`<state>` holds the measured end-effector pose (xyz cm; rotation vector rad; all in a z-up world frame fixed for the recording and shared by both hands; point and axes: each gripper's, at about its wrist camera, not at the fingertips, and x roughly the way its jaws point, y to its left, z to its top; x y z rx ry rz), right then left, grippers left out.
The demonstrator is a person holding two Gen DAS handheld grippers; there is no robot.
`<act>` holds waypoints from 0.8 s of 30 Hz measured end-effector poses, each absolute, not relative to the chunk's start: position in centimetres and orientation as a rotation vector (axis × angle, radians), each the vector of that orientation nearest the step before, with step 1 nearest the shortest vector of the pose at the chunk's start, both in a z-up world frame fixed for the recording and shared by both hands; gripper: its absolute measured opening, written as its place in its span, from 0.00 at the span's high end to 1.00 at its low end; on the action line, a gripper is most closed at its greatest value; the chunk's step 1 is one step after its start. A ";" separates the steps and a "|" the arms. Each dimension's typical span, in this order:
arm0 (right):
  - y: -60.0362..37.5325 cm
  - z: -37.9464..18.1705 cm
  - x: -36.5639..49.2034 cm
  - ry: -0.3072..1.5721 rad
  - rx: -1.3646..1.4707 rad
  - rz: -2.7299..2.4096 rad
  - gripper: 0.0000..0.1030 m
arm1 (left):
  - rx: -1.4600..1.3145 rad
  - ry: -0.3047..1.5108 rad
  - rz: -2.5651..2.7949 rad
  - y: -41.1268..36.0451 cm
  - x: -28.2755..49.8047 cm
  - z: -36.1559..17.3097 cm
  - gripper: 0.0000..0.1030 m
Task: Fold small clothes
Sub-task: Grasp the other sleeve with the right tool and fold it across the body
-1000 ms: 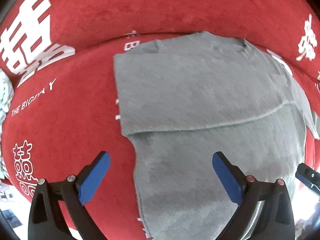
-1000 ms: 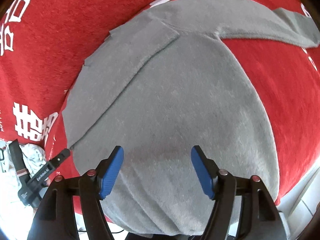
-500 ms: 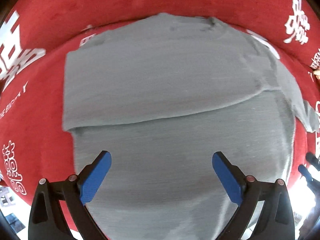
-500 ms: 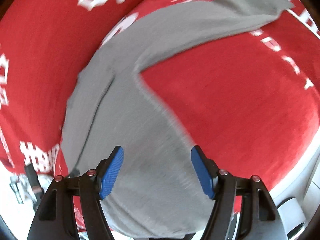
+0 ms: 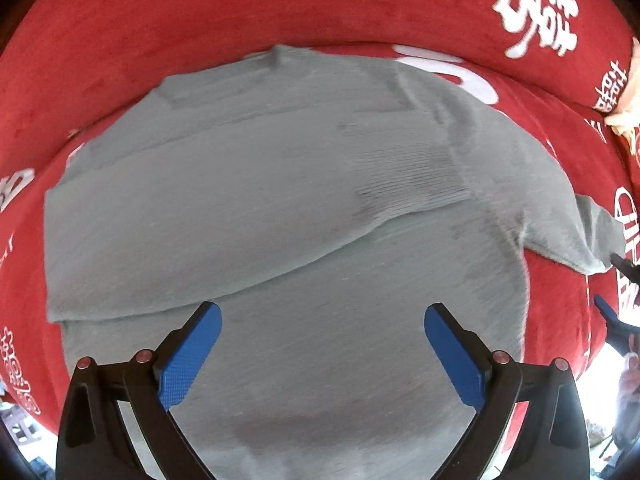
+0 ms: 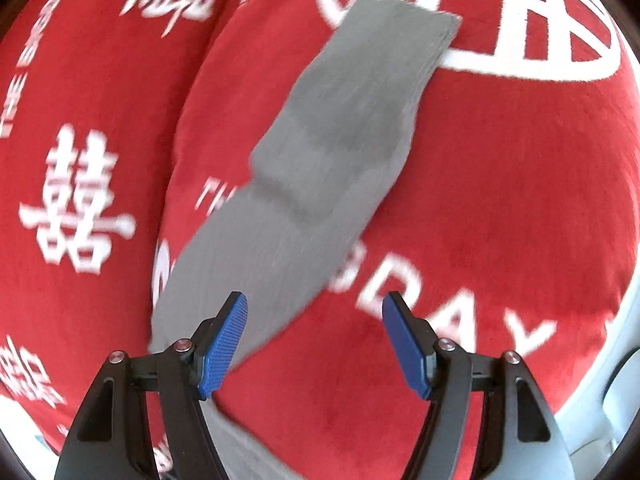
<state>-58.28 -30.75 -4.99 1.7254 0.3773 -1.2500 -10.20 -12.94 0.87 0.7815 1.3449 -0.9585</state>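
Red cloth cover (image 5: 280,12): a plush red spread with white printed characters and lettering, laid over the tabletop and filling both views; no change is noted in it beyond the portion shown, which has shifted sideways in both cameras. Grey knit sweater (image 5: 304,208): laid flat on the red cover, with one sleeve already folded across the body, its ribbed cuff (image 5: 416,176) resting on the chest area; a second earlier this garment was seen off to the right of the left wrist view, and it is now centred beneath that camera. Outstretched sleeve (image 6: 332,140): extended away from the body over bare red cloth, its cuff end toward the top of the right wrist view; a second earlier the sweater's body was framed there, so the right gripper has been carried out along this sleeve and rolled. The sleeve is judged the next part to be folded inward. Left gripper (image 5: 322,346): held pointing down over the lower body of the sweater, jaws spread wide, nothing between the blue pads, no contact with the fabric to be made out. Right gripper (image 6: 314,342): jaws likewise parted and unchanged in width, nothing held; the left pad overlaps the sleeve's edge in the picture, the other stands over red cloth, and whether the fabric is touched cannot be told. A grasp nearer the cuff is judged to be needed before the second fold.
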 end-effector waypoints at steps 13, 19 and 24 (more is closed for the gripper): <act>-33.7 -9.0 -60.4 0.005 1.918 -1.165 0.29 | 0.795 1.334 -0.973 -15.1 -12.1 -0.2 0.01; -34.0 -9.4 -59.2 -0.079 1.989 -1.055 0.95 | 0.767 1.337 -0.949 -14.9 -11.2 -0.5 0.01; -35.8 -6.1 -55.4 -0.076 1.880 -0.891 0.95 | 0.723 1.313 -0.924 -13.4 -9.1 0.4 0.01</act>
